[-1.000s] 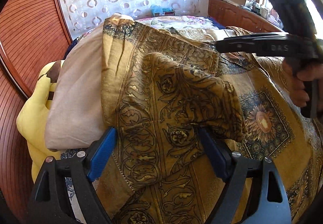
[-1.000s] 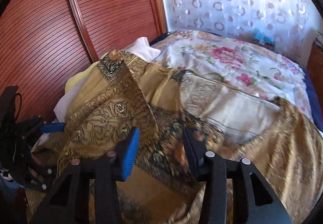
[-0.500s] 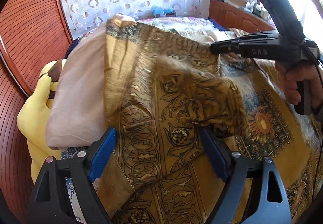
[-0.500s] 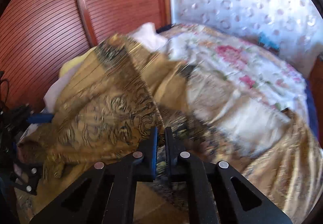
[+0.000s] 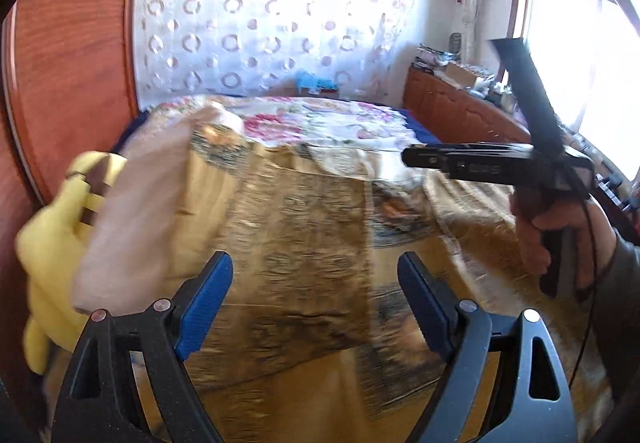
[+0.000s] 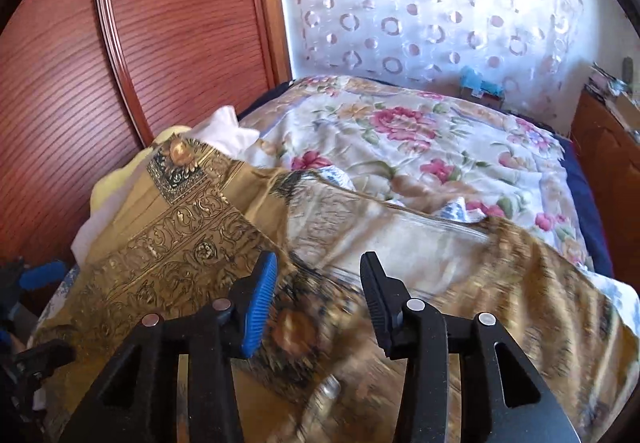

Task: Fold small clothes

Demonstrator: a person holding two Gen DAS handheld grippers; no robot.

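A gold cloth with dark ornate borders lies folded over on the bed, its upper corner resting on the pillows. My left gripper hovers above it, wide open, with nothing between the blue pads. My right gripper hangs over the cloth's dark floral patch; its jaws are opening and the pads do not press on the fabric. In the left wrist view the right gripper shows side-on, held by a hand. The left gripper's blue pad peeks in at the right wrist view's left edge.
A pale pink pillow and a yellow cushion lie against the red wooden headboard. A floral quilt covers the far bed. A wooden cabinet with clutter stands at the right, by a patterned curtain.
My right gripper shut over the cloth half a second ago and has since spread apart again. My left gripper has risen away from the fabric that bulged between its jaws; the fold now lies flatter.
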